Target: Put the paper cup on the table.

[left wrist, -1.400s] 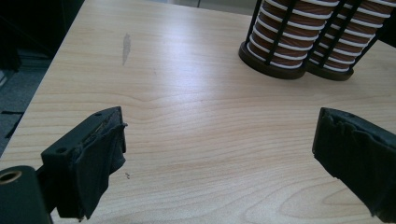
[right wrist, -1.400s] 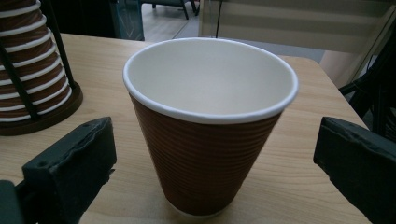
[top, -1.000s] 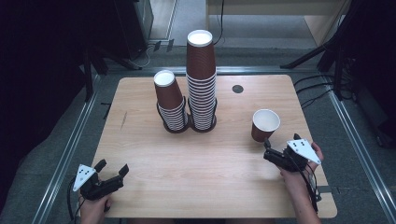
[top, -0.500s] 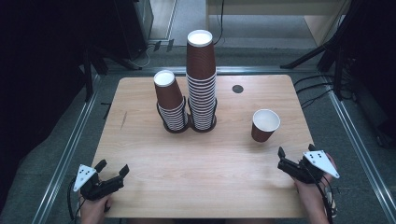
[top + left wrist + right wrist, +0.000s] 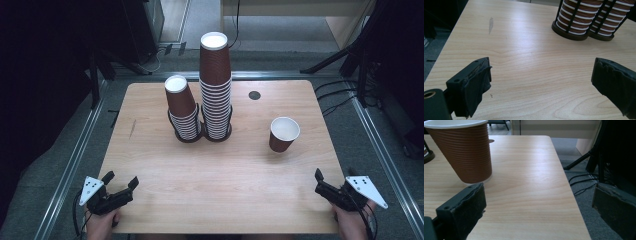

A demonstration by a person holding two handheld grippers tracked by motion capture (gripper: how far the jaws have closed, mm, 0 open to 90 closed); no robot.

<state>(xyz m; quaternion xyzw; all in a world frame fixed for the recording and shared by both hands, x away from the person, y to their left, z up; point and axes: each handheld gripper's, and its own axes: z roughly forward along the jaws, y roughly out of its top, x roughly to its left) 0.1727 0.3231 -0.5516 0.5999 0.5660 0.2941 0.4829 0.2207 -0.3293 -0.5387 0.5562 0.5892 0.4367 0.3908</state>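
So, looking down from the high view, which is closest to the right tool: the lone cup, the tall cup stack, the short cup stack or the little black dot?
From the right tool:
1. Lone cup, just ahead of it on the right side.
2. Black dot, farther back near the far edge.
3. Tall stack, mid-table.
4. Short stack, left of the tall one.

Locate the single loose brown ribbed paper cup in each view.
High view: brown ribbed paper cup stands upright, alone, right of the two wire holders.
Left gripper view: not in it.
Right gripper view: upper left, beyond the left jaw.
Shared landmark: black wire holder base.
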